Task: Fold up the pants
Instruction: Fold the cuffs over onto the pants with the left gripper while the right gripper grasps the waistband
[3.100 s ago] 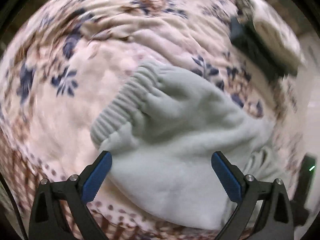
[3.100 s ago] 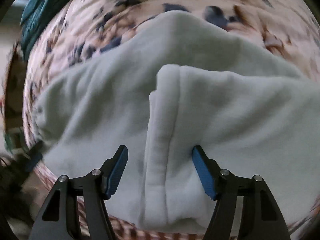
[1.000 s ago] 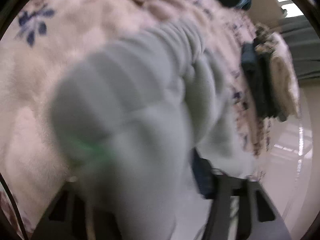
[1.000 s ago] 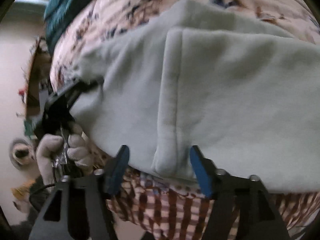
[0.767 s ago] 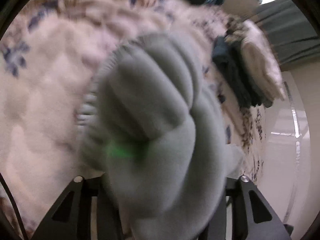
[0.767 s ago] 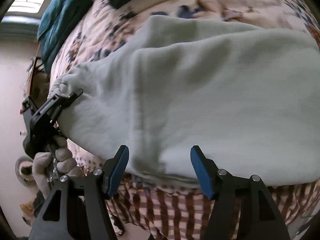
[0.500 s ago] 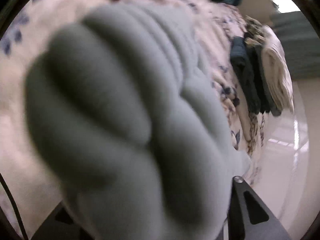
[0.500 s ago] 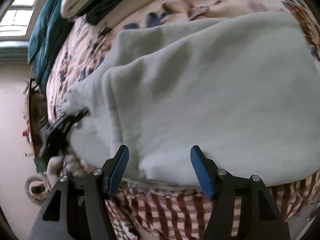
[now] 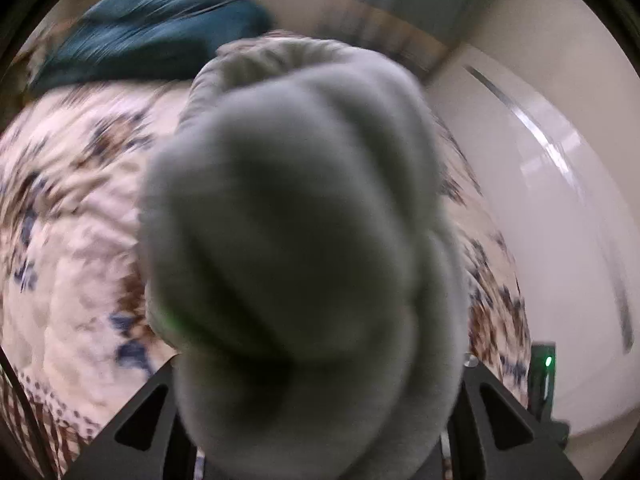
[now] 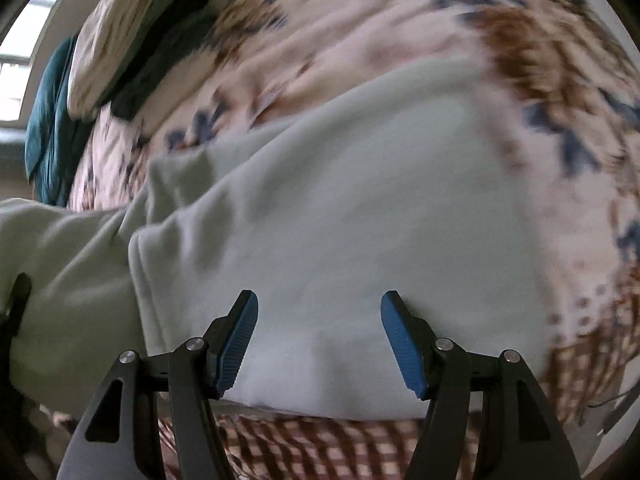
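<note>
Now left claw grips pants bunched; right claw gapes (hem beneath).

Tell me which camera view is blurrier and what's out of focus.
Left wrist view is blurrier: the pants bunched right at the lens are a soft grey mass, and the bedspread is streaked. Right wrist view: the right gripper is sharp with its jaws apart, only the bedspread and the far clothes pile are smeared.

Pants on bedspread
</note>
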